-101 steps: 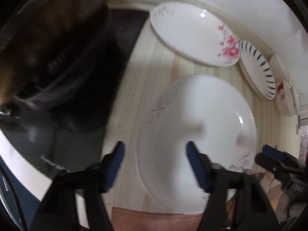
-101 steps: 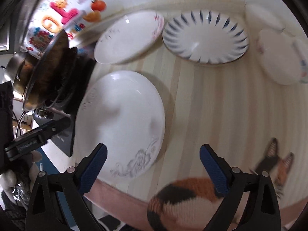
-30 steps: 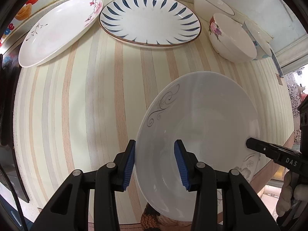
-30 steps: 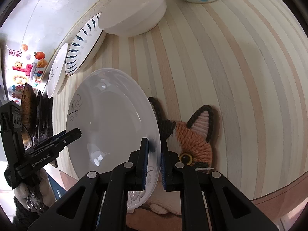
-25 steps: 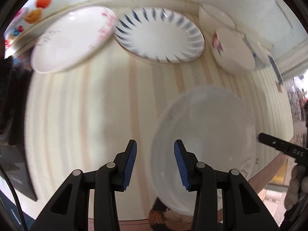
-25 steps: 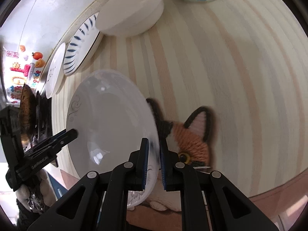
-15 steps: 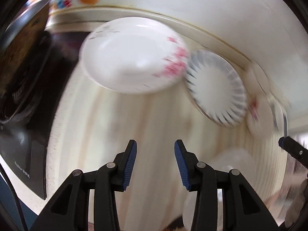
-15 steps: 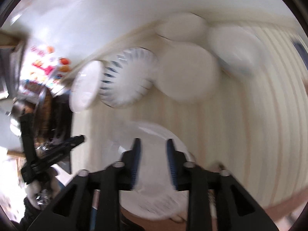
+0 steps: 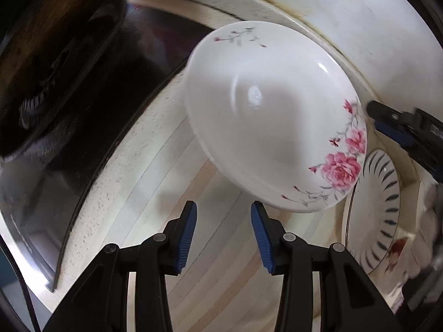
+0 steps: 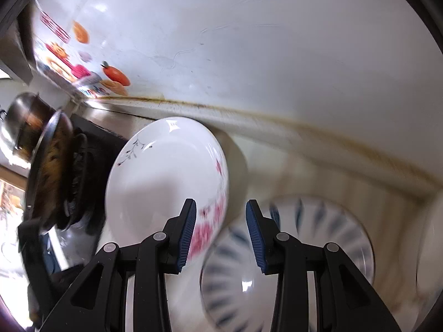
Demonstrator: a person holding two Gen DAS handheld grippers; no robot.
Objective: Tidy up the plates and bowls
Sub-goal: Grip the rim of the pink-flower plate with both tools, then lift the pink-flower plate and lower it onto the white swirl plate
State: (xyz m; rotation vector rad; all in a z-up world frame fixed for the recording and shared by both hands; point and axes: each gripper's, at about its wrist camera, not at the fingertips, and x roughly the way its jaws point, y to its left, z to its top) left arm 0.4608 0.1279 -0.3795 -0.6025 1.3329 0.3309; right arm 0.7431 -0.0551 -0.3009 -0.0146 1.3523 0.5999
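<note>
Both the left tongs [image 9: 223, 235] and right tongs [image 10: 220, 232] stand partly open and empty near the rose plate [image 9: 274, 116], still unstacked (blue-patterned plate [image 10: 318, 238] too).

Striped counter [image 9: 227, 285]; 2 plates [image 9: 271, 116]

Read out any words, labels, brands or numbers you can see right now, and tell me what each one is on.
No text can be read in either view.
The colourful stickers on the wall may carry lettering, but they are too blurred to read.
The flowered plate and the blue-striped plate carry only painted patterns, no words.
The left gripper and right gripper show no legible marking.
</note>
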